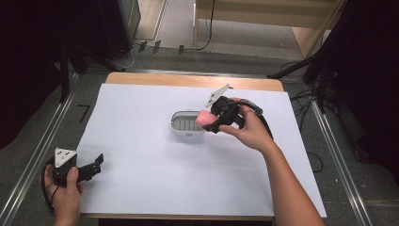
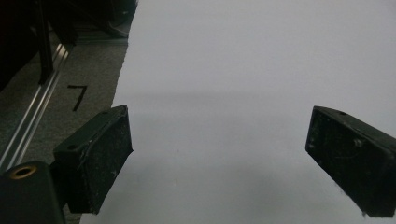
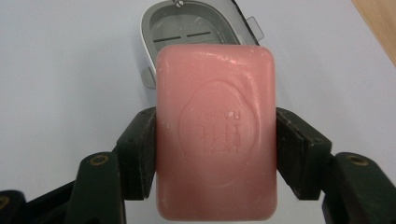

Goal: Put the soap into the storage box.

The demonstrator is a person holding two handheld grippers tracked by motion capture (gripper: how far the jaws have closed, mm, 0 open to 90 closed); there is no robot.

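A light wooden table [image 1: 188, 79] stands covered almost edge to edge by a large white sheet [image 1: 141, 165], apparently paper, leaving a strip of bare wood along the far side. Near the sheet's centre rests a small grey oval plastic soap dish [image 1: 184, 123], its slotted inner tray [image 3: 187, 35] open to view.
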